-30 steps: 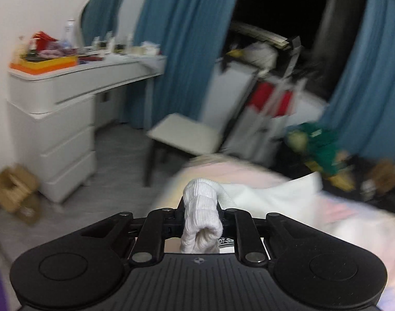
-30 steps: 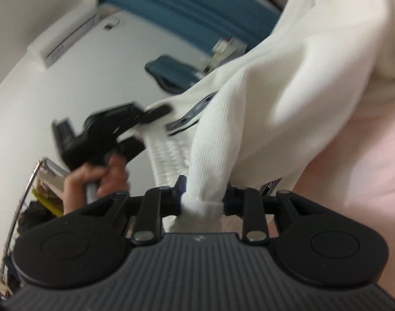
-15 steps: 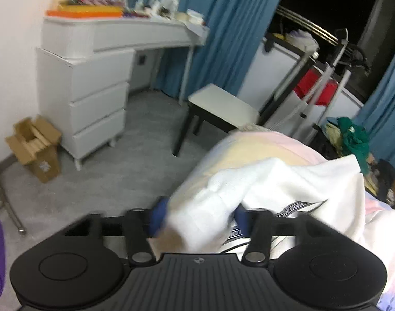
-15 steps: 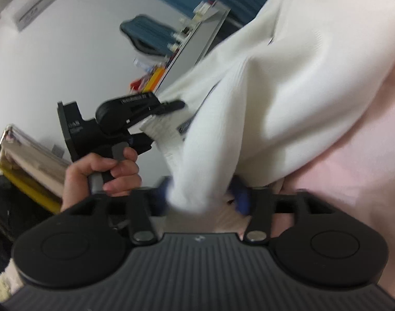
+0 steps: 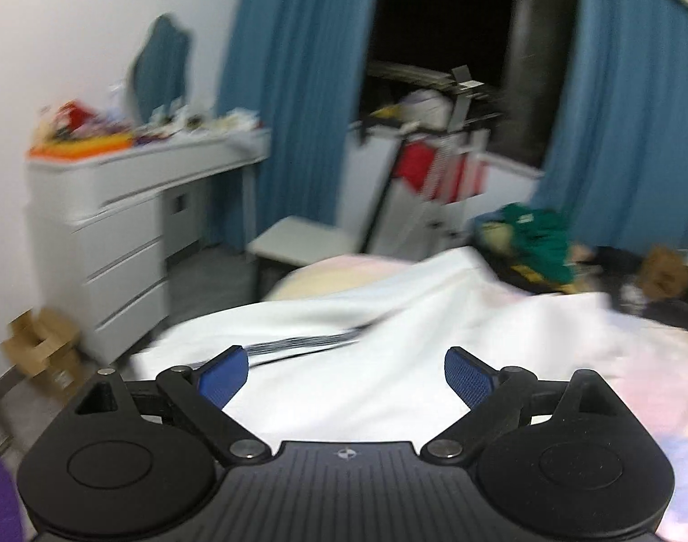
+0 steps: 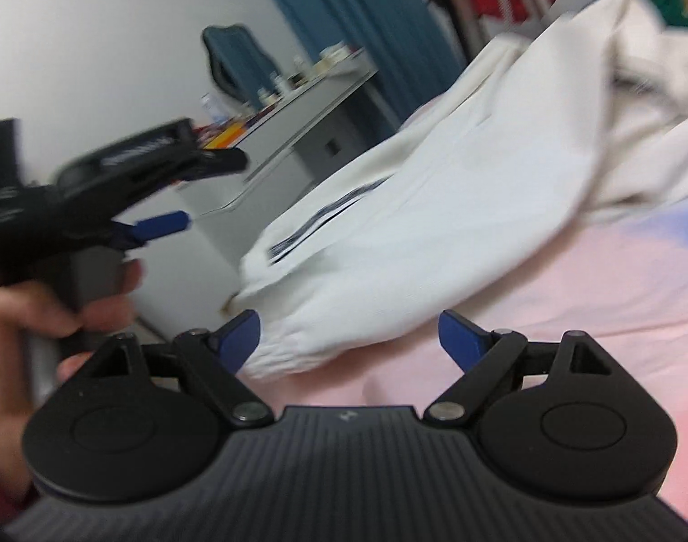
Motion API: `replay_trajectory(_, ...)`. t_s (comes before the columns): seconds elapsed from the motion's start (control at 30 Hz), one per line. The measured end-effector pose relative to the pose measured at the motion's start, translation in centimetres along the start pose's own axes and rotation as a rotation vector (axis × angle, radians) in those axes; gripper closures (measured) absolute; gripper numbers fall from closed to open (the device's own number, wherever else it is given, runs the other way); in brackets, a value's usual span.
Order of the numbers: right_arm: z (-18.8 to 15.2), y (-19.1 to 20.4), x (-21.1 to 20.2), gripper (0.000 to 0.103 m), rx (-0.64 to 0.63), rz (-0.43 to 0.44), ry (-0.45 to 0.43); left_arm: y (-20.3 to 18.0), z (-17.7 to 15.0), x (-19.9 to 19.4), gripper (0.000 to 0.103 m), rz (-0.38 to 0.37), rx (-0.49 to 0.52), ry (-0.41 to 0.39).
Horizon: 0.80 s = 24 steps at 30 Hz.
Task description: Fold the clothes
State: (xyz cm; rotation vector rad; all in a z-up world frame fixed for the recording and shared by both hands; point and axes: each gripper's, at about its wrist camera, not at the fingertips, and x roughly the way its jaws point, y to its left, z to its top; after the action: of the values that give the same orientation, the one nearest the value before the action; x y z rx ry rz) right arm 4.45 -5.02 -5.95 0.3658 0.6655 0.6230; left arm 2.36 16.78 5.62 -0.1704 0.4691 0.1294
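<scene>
Pink bedding (image 6: 547,316) carries the white top (image 6: 434,235), spread loosely near both claws. Left claw (image 5: 346,372) and right claw (image 6: 348,334) gape, gripping nothing. Rumpled far cloth could skew any fold.

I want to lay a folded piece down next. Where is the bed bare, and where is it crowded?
Bare pink bedsheet lies on the near right, bordered by the white sweatshirt and the open right gripper. The far side is crowded: the sweatshirt spreads across the middle, and a green clothes pile sits beyond it. The left gripper hangs open over the sweatshirt.
</scene>
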Motion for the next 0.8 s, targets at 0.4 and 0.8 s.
replay_trajectory(0.4, 4.8, -8.7, -12.2, 0.015, -0.19, -0.341, -0.26, -15.8, -6.7, -3.3, 0.008, -0.191, 0.155, -0.067)
replay_trajectory(0.8, 2.4, -11.9, -12.1, 0.015, -0.147, -0.363, -0.313, -16.3, -10.3, 0.1, 0.007, -0.163, 0.218, -0.046)
